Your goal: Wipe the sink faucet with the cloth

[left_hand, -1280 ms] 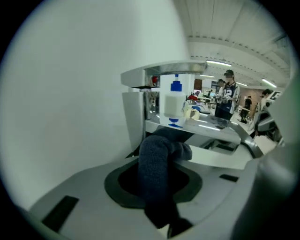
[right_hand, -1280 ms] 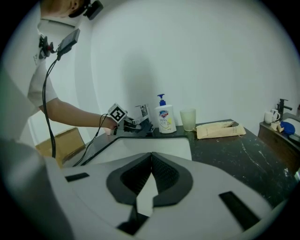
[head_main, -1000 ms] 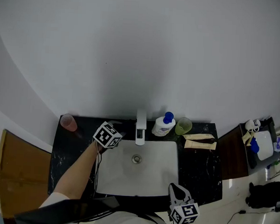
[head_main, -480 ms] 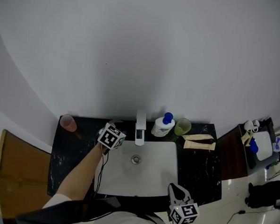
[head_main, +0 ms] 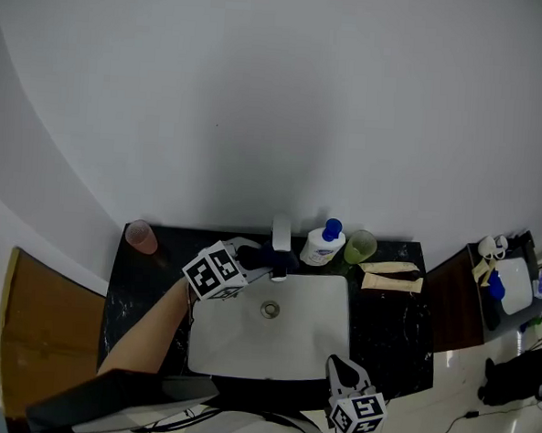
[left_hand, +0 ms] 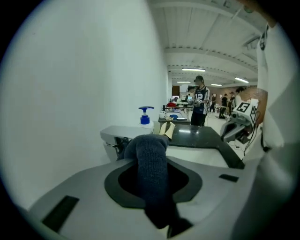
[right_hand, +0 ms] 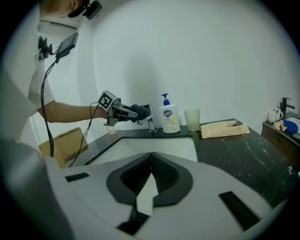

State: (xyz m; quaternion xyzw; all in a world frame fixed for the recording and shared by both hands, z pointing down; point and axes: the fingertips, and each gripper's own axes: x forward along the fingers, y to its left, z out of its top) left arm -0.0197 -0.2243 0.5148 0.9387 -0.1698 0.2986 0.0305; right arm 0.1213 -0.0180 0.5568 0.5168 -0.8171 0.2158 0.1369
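The white faucet (head_main: 280,240) stands at the back of the white sink (head_main: 323,338) set in a black counter. My left gripper (head_main: 254,259) is shut on a dark blue cloth (head_main: 268,257), which sits against the faucet's left side. In the left gripper view the cloth (left_hand: 151,161) fills the gap between the jaws, and the faucet (left_hand: 117,135) lies just behind it. My right gripper (head_main: 342,373) hovers at the sink's front edge, shut and empty; in the right gripper view (right_hand: 151,157) its jaw tips meet.
Right of the faucet stand a soap bottle (head_main: 323,244) and a green cup (head_main: 360,247), with beige packets (head_main: 391,274) beside them. A pink cup (head_main: 142,237) stands at the counter's back left. A wooden side table (head_main: 454,300) stands to the right.
My left gripper has risen and moved right with the cloth, from the counter left of the faucet to the faucet itself. The right gripper has stayed put.
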